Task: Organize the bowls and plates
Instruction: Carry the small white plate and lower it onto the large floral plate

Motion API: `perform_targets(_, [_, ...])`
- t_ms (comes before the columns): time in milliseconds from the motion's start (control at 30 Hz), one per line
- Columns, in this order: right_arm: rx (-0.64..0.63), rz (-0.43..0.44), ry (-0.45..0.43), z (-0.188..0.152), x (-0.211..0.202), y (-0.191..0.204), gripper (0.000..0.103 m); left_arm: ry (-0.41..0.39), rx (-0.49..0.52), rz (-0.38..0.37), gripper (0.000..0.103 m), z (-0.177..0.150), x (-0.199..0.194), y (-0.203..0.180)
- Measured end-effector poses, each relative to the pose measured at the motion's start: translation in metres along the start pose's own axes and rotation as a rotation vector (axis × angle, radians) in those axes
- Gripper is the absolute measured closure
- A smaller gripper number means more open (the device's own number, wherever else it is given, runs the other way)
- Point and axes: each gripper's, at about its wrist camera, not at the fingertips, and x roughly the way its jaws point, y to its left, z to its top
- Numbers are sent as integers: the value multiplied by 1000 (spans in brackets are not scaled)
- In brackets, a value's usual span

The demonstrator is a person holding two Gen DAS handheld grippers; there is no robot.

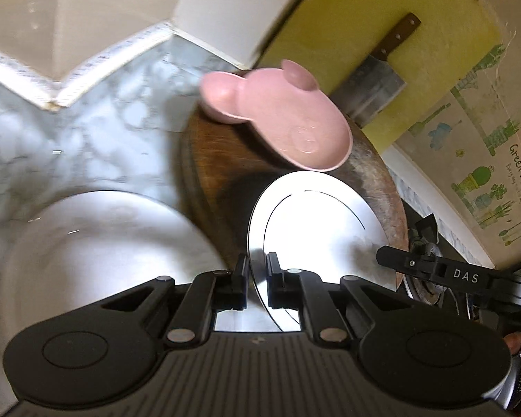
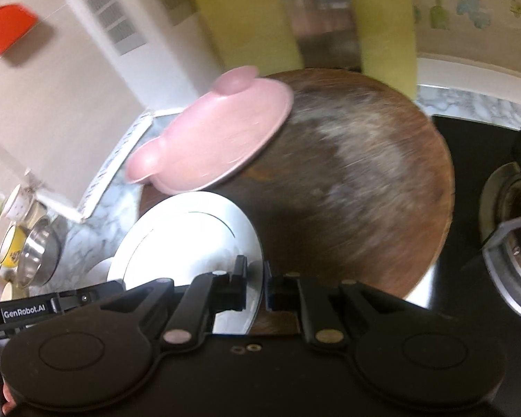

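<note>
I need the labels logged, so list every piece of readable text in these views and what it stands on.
"DAS": on the right tool, seen in the left wrist view.
"GenRobot.AI": on the left tool, seen in the right wrist view.
"Green life": on the wall sticker; the smaller line under it is too blurred to read.

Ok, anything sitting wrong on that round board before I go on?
Yes: the pink plate with the bear ears overhangs the left edge of the round wooden board, ears out past the rim and looking tilted. The white plate is clamped on opposite rims by both the left gripper and right gripper.
</note>
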Motion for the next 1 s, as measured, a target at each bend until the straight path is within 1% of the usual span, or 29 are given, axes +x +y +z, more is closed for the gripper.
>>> perform_targets(167, [-11,21,0,-18,3,38,93,-7,-16,23,95,-7,-31,38])
perform_targets(333, [-40,37,19,-38,15,74,93,-13,-30,53,95,-13,-52,71])
perform_targets(400, [-25,51,26,-44,20,83,93,-12,-39,65,95,-17,-56,83])
perform_targets(567, [-18,53,52,-61,40,102,93,6,-52,90,94,-25,-56,112])
perform_targets(700, [-11,53,58,-74,50,112,93,28,-40,104,94,-30,-52,129])
perform_targets(733, [-5,50,60,-77,54,115,93,31,-35,110,94,-30,-51,131])
perform_targets(767, [-7,43,106,-80,56,116,93,36,-31,112,94,-31,-49,133])
perform_targets(867, [3,37,117,-88,64,116,93,52,-17,124,94,-31,-42,138])
perform_targets(1000, [-5,10,126,-93,72,119,92,65,25,148,94,-29,-35,136])
